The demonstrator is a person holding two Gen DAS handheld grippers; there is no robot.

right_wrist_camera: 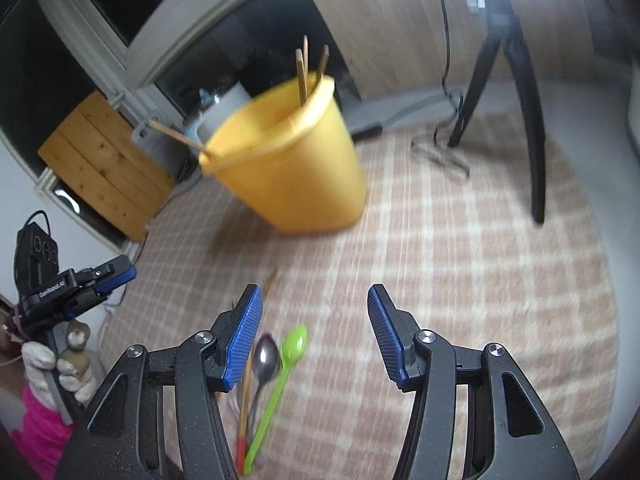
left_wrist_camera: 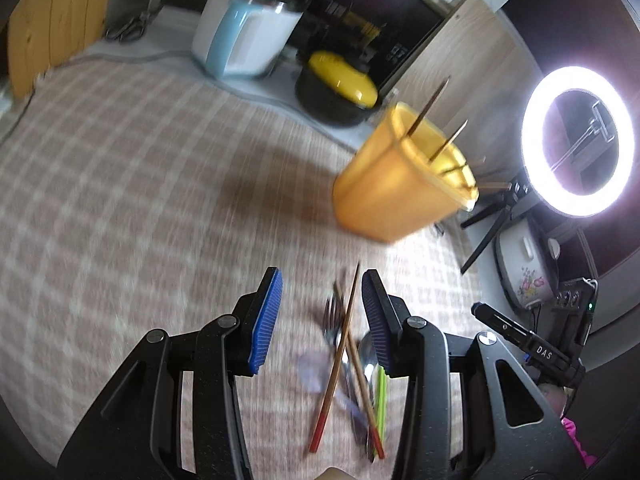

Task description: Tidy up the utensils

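Utensils lie in a loose heap on the checked cloth [left_wrist_camera: 140,184] just below my left gripper [left_wrist_camera: 322,312], whose blue pads stand apart with nothing pressed between them: two crossed wooden chopsticks with red ends [left_wrist_camera: 340,360], a fork [left_wrist_camera: 334,320], a metal spoon [left_wrist_camera: 370,356] and a green plastic spoon [left_wrist_camera: 383,404], all nearer my right-hand pad than my left-hand one. My right gripper [right_wrist_camera: 316,328] is likewise released, its pads wide and bare; the metal spoon [right_wrist_camera: 266,356] and green plastic spoon [right_wrist_camera: 294,344] lie just inside its left pad, and the space toward its right pad is plain cloth. Ahead of both grippers stands the yellow cup [left_wrist_camera: 404,184], which reads as tilted through the fisheye lens, with several chopsticks [right_wrist_camera: 302,76] poking above its rim. Between my pads and the cup the cloth is bare, and to the left of my left gripper it runs wide and bare out to the table edge. Beyond the cup the room tightens: a ring light [left_wrist_camera: 578,140] on a black tripod [right_wrist_camera: 520,120] stands to the right, and a black pot with a yellow lid [left_wrist_camera: 340,84] and a white and blue appliance [left_wrist_camera: 244,32] sit behind. Everything is smeared by motion blur, so the fork's tines and a pale bluish utensil under the heap are hard to read. The handle ends run out of sight beneath my fingers. At the left edge of the right wrist view, a gloved hand [right_wrist_camera: 52,368] grips the other gripper's handle.
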